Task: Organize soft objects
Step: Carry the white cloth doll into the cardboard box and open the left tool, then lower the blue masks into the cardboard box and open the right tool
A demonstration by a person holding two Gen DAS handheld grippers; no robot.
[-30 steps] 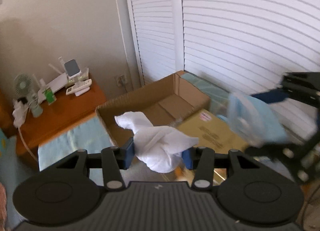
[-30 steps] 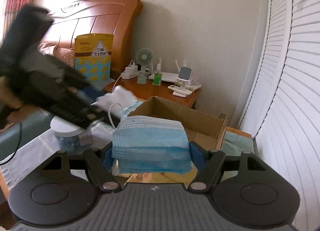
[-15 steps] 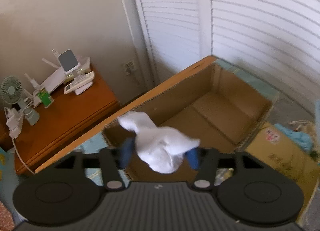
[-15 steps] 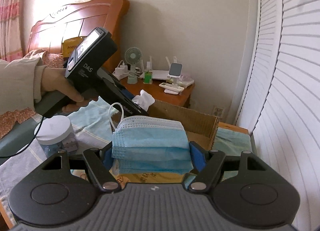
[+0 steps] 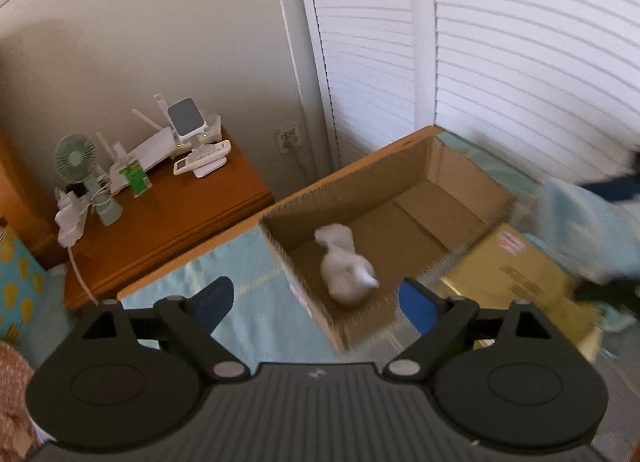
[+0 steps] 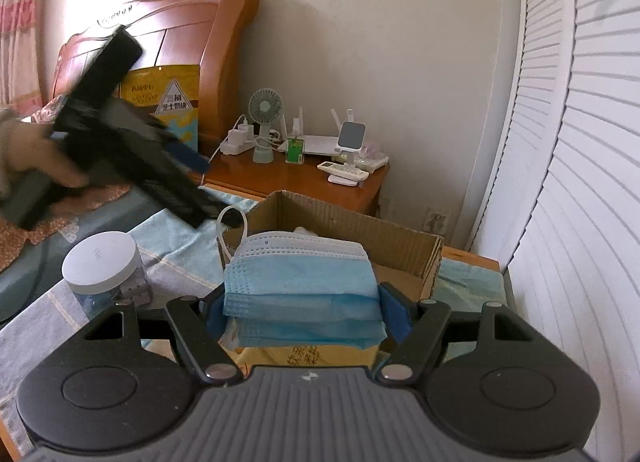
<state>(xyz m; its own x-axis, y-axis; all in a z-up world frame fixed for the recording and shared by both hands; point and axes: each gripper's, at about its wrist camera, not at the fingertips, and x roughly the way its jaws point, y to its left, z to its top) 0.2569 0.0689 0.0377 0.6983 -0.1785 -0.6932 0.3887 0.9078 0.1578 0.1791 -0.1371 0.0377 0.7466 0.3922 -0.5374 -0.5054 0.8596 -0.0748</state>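
In the left wrist view, the polished orange-brown wooden nightstand (image 5: 168, 218) fills the left of the frame. Low in the centre, the left hand-held gripper (image 5: 316, 304) has its blue-padded jaws opening wide with nothing between them. Just above it, the crumpled white soft cloth (image 5: 345, 272) lies inside the open brown corrugated cardboard box (image 5: 460, 166), near the box's near corner, its long axis running up the frame with the narrow end pointing to the upper left.

In the right wrist view, a white-lidded round clear jar (image 6: 105, 268) stands at lower left. At centre, the right hand-held gripper (image 6: 302, 312) clamps a stack of pleated light-blue face masks (image 6: 300, 286), long axis lying across the frame.
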